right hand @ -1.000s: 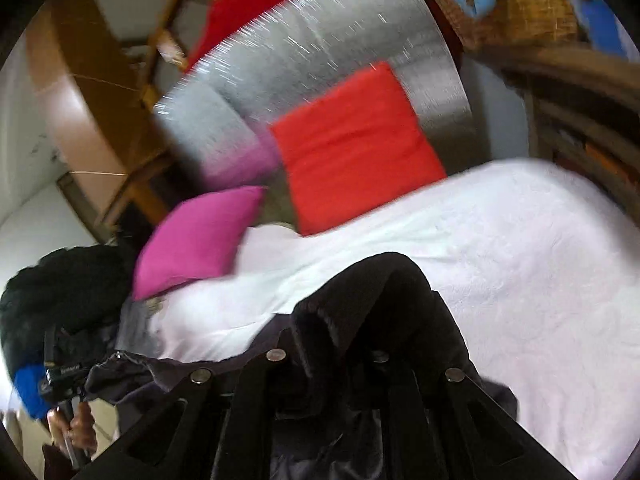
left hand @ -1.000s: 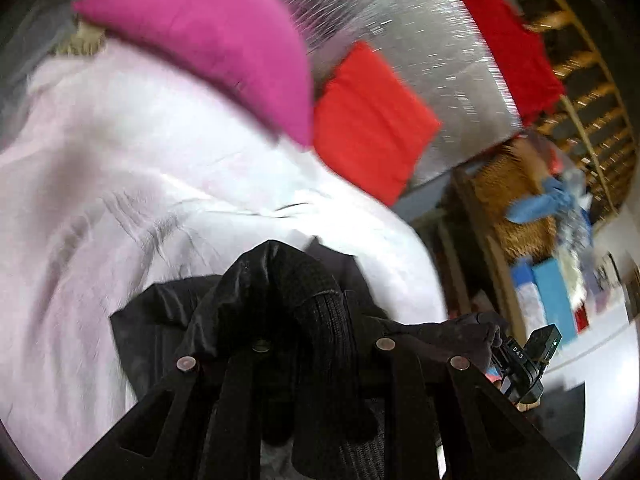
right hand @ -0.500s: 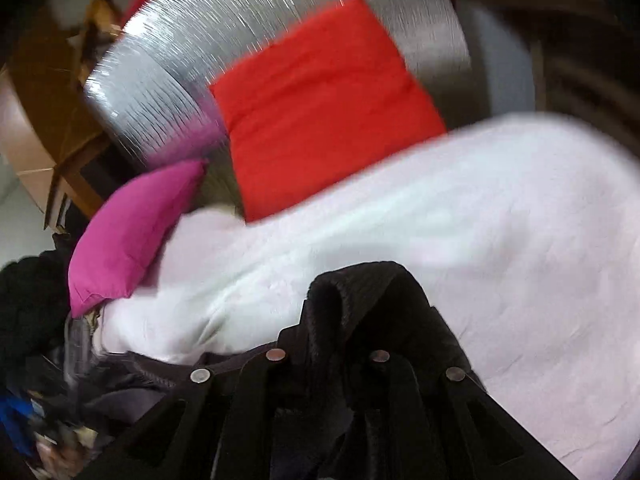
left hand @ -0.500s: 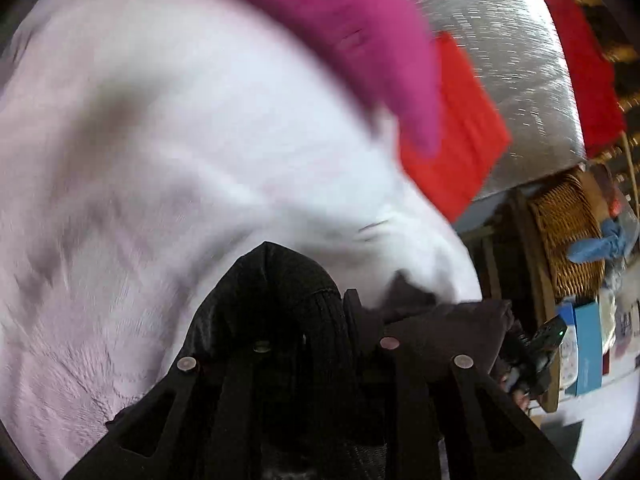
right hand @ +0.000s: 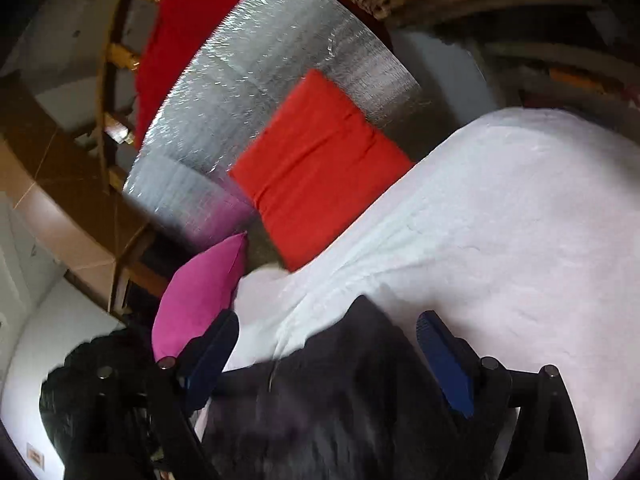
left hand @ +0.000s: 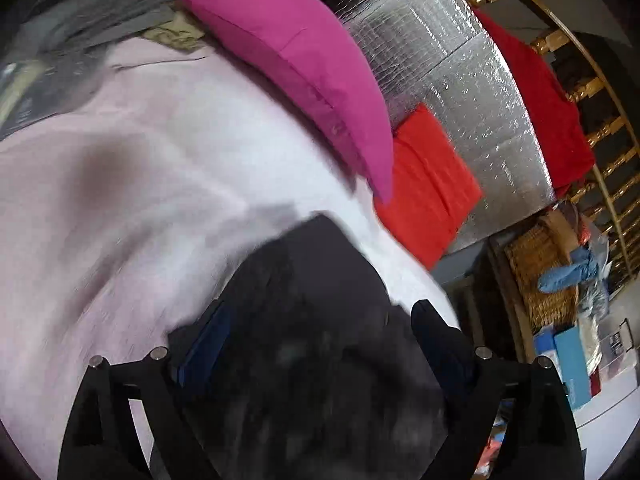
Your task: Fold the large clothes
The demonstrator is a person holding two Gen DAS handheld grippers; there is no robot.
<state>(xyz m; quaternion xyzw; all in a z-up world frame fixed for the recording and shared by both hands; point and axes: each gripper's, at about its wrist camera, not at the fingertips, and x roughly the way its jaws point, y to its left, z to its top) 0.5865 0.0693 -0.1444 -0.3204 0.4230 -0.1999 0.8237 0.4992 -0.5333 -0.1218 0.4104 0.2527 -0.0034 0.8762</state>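
Both your claws are tipped downward toward the bed, and both sets of jaws are opening right now. In the left wrist view your left claw (left hand: 320, 344) sits at the bottom of the frame, fingers spread wide, with the black garment (left hand: 320, 320) bunched loose in the gap between them; it's blurry, but the pads don't look pressed on it. The garment lies on the white blanket (left hand: 160, 184), filling lower center. Same deal in the right wrist view: your right claw (right hand: 328, 344) is spread, blue pads apart, and the black garment (right hand: 344, 392) lies between and below them, not pinched. The pink pillow (left hand: 304, 64) sits at the top of that left view, the red pillow (right hand: 320, 168) mid-frame in the right one, both well apart from the garment.
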